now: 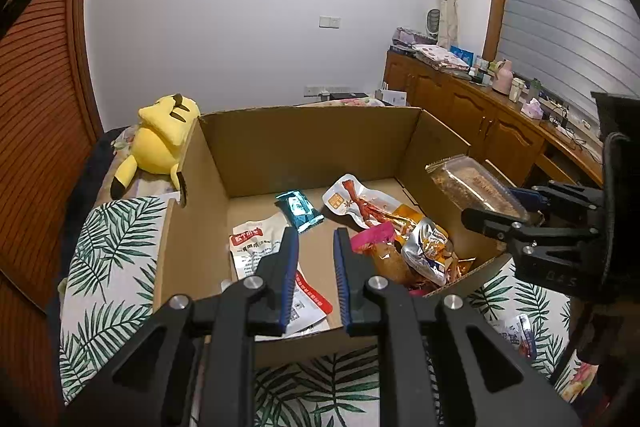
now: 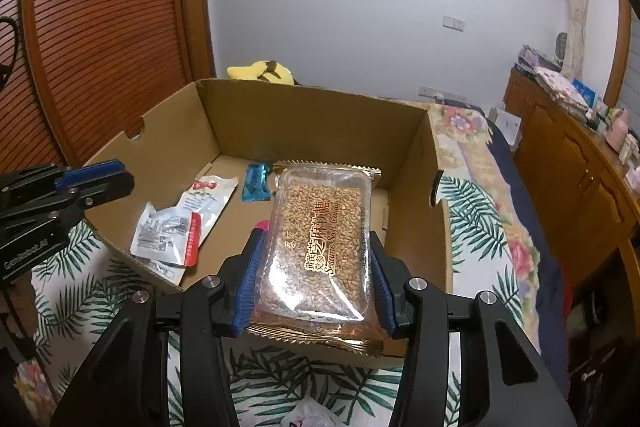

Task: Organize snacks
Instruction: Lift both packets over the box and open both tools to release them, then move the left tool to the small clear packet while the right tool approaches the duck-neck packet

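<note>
The right tongs (image 2: 316, 279) pinched the sesame candy pack (image 2: 320, 239) above the cardboard box (image 2: 320, 119), seemingly mid-placement; lowering and releasing came next; the left tongs (image 1: 316, 259), narrowly parted, held nothing.

Black two-finger left gripper (image 1: 316, 239) with ribbed blue pads and silver pivot screws. The right gripper (image 2: 316, 267) matches. White "GenRobot.AI" lettering marks one housing.

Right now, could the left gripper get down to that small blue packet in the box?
Probably yes. The left gripper is empty, hanging over the open cardboard box, and the blue packet lies bare on the floor just ahead. The right gripper holds the sesame candy pack off to the side.
</note>
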